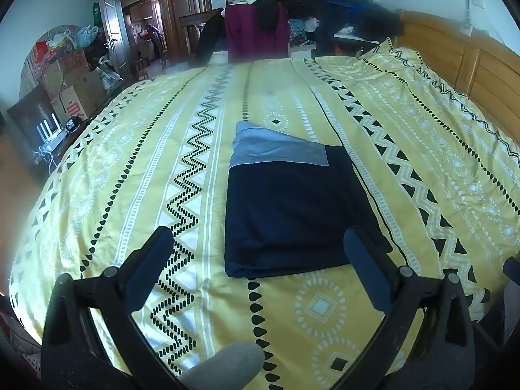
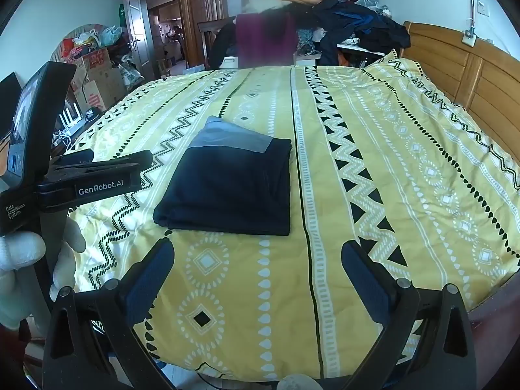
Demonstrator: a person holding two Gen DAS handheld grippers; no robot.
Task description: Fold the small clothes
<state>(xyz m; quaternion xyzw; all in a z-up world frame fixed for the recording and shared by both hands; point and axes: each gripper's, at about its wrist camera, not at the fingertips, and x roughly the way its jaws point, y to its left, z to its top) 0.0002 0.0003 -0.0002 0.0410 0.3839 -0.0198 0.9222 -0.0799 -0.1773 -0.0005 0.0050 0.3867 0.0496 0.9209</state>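
Note:
A small dark navy garment with a grey-blue band at its far end (image 1: 292, 208) lies folded flat in a rectangle on the yellow patterned bedspread (image 1: 136, 169). It also shows in the right wrist view (image 2: 230, 182). My left gripper (image 1: 258, 243) is open and empty, just above the garment's near edge. My right gripper (image 2: 256, 256) is open and empty, a little short of the garment's near edge. The left gripper's body (image 2: 81, 182) shows at the left of the right wrist view, held in a gloved hand.
A wooden headboard (image 2: 471, 74) runs along the right of the bed. A heap of clothes (image 2: 325, 9) sits beyond the far edge. Cardboard boxes and bags (image 1: 71, 74) stand at the left by an open door.

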